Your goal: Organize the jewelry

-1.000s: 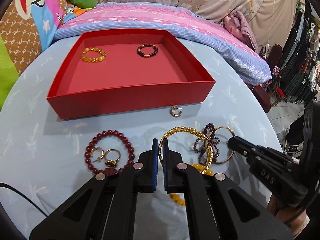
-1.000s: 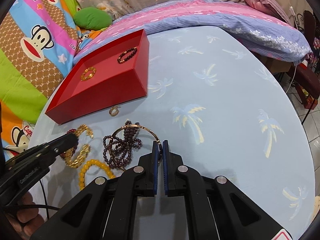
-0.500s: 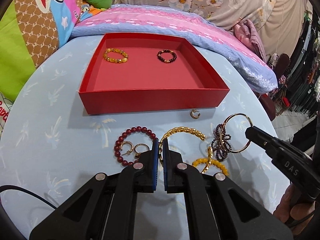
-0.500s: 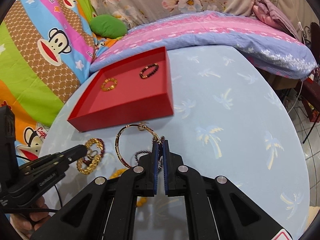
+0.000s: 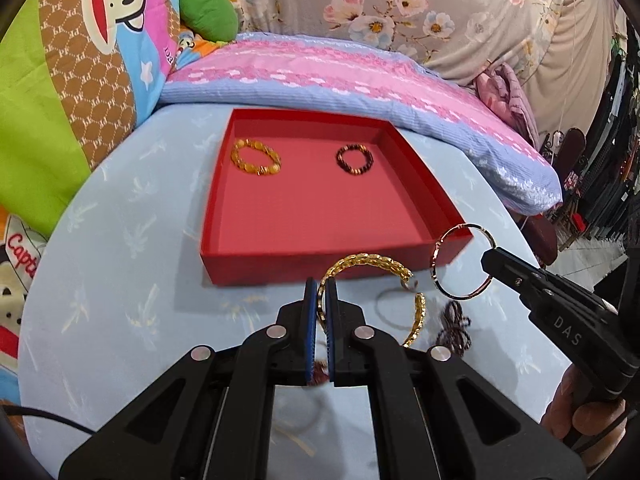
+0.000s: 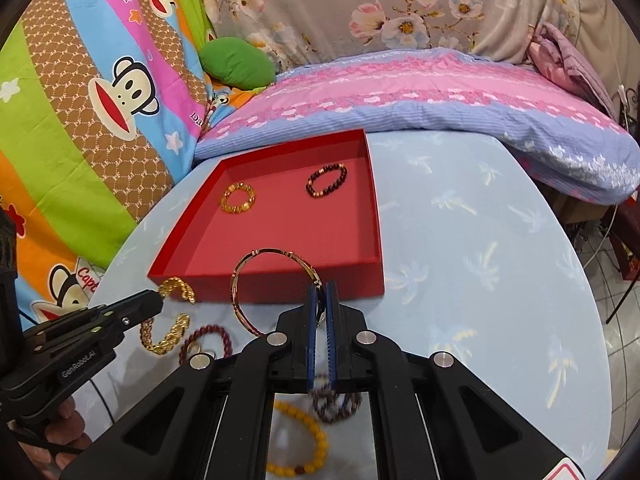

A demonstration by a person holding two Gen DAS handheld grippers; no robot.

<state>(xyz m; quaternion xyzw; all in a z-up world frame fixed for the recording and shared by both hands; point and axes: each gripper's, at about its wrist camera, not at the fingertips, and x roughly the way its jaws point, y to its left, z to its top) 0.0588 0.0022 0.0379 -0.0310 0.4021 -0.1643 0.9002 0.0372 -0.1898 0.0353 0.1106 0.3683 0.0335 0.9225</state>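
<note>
My left gripper [image 5: 321,286] is shut on a gold chain bracelet [image 5: 376,261] and holds it in the air just before the near wall of the red tray [image 5: 320,268]. My right gripper [image 6: 321,290] is shut on a thin gold bangle [image 6: 264,254], lifted over the tray's [image 6: 280,286] near edge; the bangle also shows in the left wrist view [image 5: 460,264]. The tray holds an amber bead bracelet [image 5: 255,157] and a dark bead bracelet [image 5: 354,159].
On the blue palm-print tablecloth [image 6: 480,280] lie a yellow bead bracelet [image 6: 304,444], a dark purple bead string [image 6: 334,402] and a red bead bracelet [image 6: 208,338]. A pink and blue quilt [image 6: 400,92] lies behind the table.
Both grippers rose from the table with their jewelry and moved forward toward the red tray. The tray looks closer in both views.
</note>
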